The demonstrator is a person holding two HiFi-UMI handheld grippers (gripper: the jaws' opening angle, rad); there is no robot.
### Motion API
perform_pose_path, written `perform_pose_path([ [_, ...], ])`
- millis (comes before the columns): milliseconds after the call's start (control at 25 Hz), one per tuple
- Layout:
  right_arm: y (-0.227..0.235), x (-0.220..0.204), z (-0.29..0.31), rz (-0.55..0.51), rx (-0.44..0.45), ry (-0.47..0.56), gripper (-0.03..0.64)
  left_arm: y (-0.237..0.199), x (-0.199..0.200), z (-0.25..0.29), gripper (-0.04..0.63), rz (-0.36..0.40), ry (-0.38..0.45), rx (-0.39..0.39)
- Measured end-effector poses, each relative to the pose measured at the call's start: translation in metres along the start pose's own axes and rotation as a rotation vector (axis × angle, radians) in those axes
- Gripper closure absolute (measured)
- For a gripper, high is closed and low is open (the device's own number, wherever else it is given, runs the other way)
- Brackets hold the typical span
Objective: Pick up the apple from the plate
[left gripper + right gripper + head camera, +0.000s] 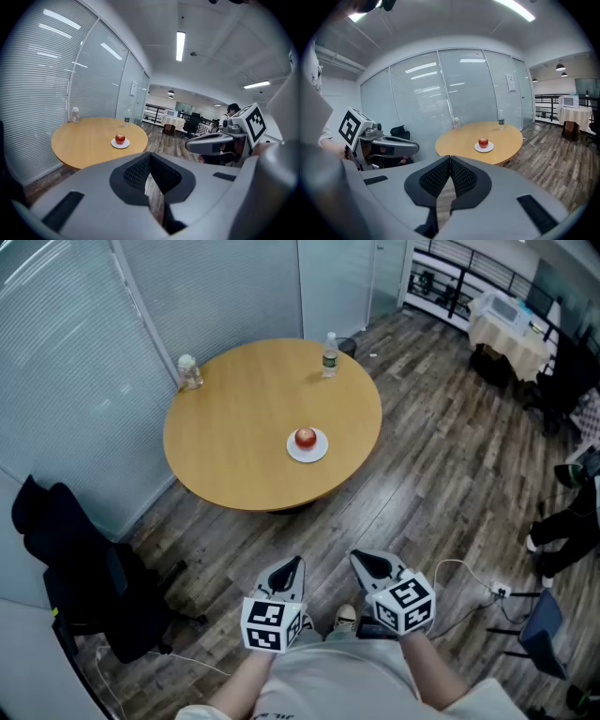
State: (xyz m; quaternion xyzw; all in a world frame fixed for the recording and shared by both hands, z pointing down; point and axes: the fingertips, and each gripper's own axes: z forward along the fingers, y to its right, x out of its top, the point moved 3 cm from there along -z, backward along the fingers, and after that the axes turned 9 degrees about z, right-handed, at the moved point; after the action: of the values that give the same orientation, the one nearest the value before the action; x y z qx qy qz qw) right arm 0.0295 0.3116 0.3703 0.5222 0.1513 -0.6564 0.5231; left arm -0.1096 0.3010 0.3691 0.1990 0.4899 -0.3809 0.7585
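A red apple [305, 437] sits on a small white plate [307, 452] on the round wooden table [234, 446], right of its middle. The apple [120, 138] and plate [120, 144] show far off in the left gripper view, and the apple [483, 142] on its plate [484, 148] likewise in the right gripper view. My left gripper [292, 568] and right gripper [363, 563] are held close to my body over the floor, well short of the table. Both are shut with nothing between the jaws.
A water bottle [329, 354] stands at the table's far edge and a small jar [189, 371] at its far left edge. A black chair with a bag [84, 568] stands at the left. Glass walls with blinds lie behind the table. Cables and a power strip [497, 592] lie on the floor at the right.
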Motion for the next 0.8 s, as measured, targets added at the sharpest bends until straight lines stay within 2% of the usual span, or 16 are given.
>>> perform_pose_path([
  [480,-0.003,-0.004,-0.005,-0.003,-0.012,-0.010,0.586,0.005,0.001,-0.007,0.594,-0.004,0.016,-0.007],
  [800,-0.007,0.001,0.009,0.045,-0.048,0.017,0.586,-0.016,-0.001,-0.013,0.594,-0.002,0.025,-0.009],
])
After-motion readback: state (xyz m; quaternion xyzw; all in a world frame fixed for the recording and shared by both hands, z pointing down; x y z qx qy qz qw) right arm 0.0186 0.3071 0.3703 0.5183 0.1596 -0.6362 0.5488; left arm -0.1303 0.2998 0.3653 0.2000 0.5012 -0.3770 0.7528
